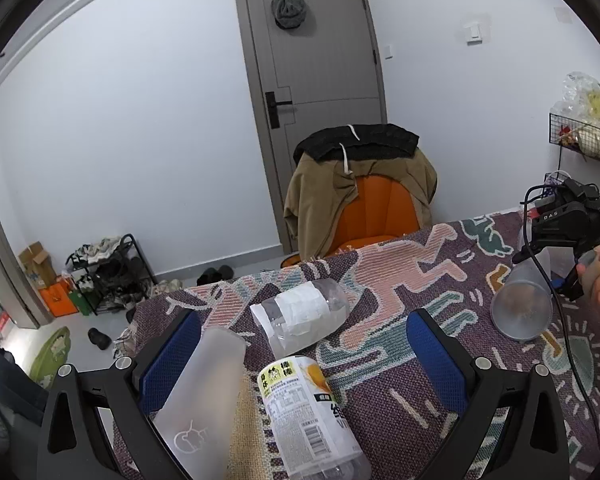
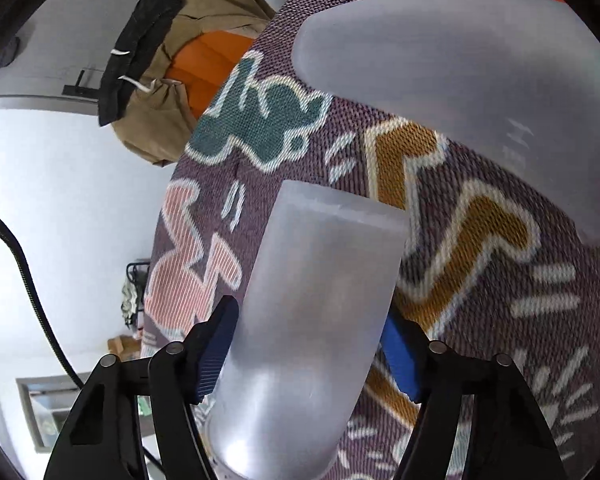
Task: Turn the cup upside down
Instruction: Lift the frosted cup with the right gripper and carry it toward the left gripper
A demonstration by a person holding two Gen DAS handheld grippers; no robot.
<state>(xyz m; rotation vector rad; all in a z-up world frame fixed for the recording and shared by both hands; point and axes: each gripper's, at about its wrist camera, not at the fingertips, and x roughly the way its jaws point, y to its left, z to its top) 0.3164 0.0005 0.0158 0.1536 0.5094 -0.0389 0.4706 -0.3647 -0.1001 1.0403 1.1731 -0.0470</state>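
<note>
My right gripper is shut on a frosted translucent cup and holds it tilted over the patterned cloth. The same cup shows at the right of the left wrist view, its open mouth facing the camera, held by the right gripper in a hand. A second frosted cup lies blurred at the upper right. My left gripper is open above the table. Another frosted cup with a cat outline stands right beside its left finger.
A woven patterned cloth covers the table. A clear bottle with a white label lies on it, and a printed-label bottle lies nearer. An orange chair draped with clothes stands behind the table. A wire basket hangs at right.
</note>
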